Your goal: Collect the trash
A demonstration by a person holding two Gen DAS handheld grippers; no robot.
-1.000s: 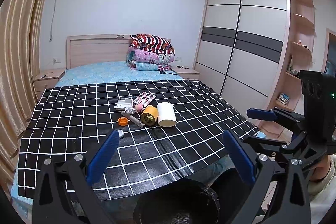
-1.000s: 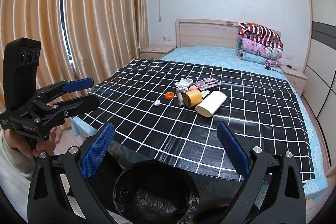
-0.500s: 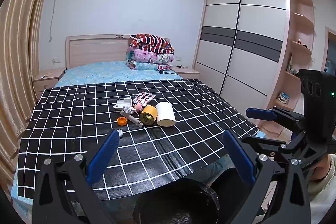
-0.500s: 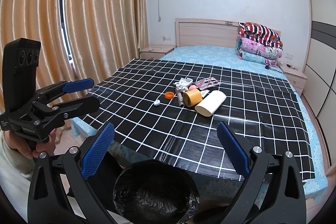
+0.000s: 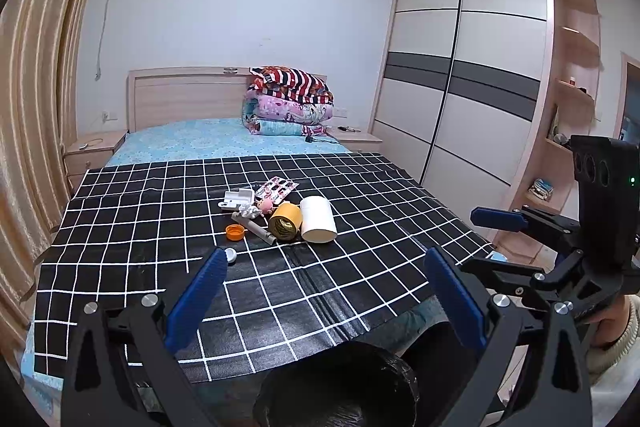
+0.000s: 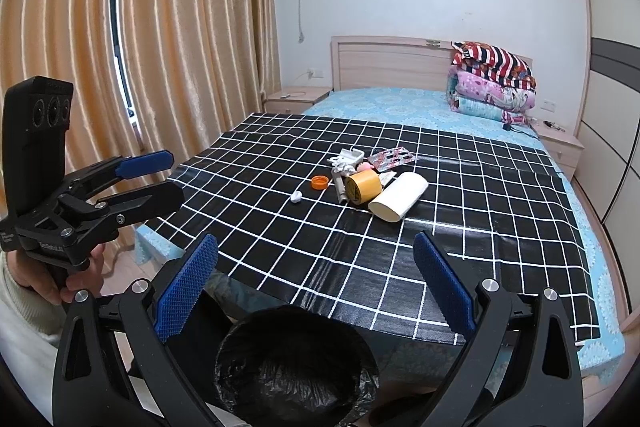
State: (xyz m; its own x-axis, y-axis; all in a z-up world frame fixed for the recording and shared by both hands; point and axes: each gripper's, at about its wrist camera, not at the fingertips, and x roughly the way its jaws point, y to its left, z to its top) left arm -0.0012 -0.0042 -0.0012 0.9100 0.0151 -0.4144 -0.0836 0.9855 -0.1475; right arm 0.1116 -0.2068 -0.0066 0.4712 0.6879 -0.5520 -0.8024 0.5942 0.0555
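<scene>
A small heap of trash lies mid-way along the black checked sheet on the bed: a white paper roll, a yellow tape roll, an orange cap, a small white cap, a grey tube and a blister pack. The right wrist view shows the same heap, with the white roll and the orange cap. A bin lined with a black bag stands at the bed's foot. Both my left gripper and my right gripper hang open and empty above the bin, well short of the heap.
Folded quilts are stacked by the headboard. A wardrobe fills the right wall and curtains hang on the left. Nightstands flank the bed. A hand holds each gripper; the right one shows in the left wrist view.
</scene>
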